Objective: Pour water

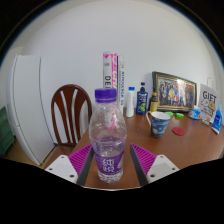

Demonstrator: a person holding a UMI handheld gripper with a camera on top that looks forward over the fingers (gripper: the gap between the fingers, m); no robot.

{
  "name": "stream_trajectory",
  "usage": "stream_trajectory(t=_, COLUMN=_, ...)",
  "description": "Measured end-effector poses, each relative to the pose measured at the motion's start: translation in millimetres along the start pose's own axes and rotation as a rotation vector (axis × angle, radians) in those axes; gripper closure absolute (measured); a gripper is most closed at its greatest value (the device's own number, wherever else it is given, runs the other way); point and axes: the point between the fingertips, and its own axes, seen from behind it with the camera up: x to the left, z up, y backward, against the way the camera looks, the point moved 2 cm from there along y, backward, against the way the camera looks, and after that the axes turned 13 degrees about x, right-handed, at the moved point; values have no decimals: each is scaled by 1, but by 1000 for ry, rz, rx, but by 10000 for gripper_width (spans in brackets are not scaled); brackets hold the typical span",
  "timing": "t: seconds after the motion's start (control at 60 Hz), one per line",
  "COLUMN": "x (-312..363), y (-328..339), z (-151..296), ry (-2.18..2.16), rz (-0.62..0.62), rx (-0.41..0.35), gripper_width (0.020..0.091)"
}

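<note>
A clear plastic water bottle [108, 135] with a purple cap and purple label stands upright between my fingers, over the brown wooden table [190, 140]. It holds water to about the shoulder. My gripper [109, 160] is shut on it: the fingertips meet the bottle's lower sides, left and right, at the label. The magenta pads [80, 157] flare out on either side. A blue-and-white mug [160, 123] stands beyond the bottle to the right, apart from it.
At the back of the table stand a tall pink-and-white box [110, 72], a white bottle [130, 100], a dark bottle [142, 98], a framed picture [174, 92] and a white gift box [208, 102]. A wooden chair [70, 110] stands behind on the left.
</note>
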Motion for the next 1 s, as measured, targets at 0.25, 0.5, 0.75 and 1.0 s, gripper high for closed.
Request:
stream_trajectory(t=0.25, x=8, y=-20, z=2, ry=22, rz=-26, rx=-65, gripper_width=657)
stream_trajectory(t=0.5, x=7, y=-20, z=36, ry=-117, rz=37, rx=-86, gripper_width=761)
stream_trajectory(t=0.75, x=-13, y=-28, z=148, ry=-525, rz=255, rx=-176, gripper_width=761)
stream_trajectory(t=1.0, x=-46, y=-75, z=206, ry=-1211, rz=630, rx=-136, gripper_width=760)
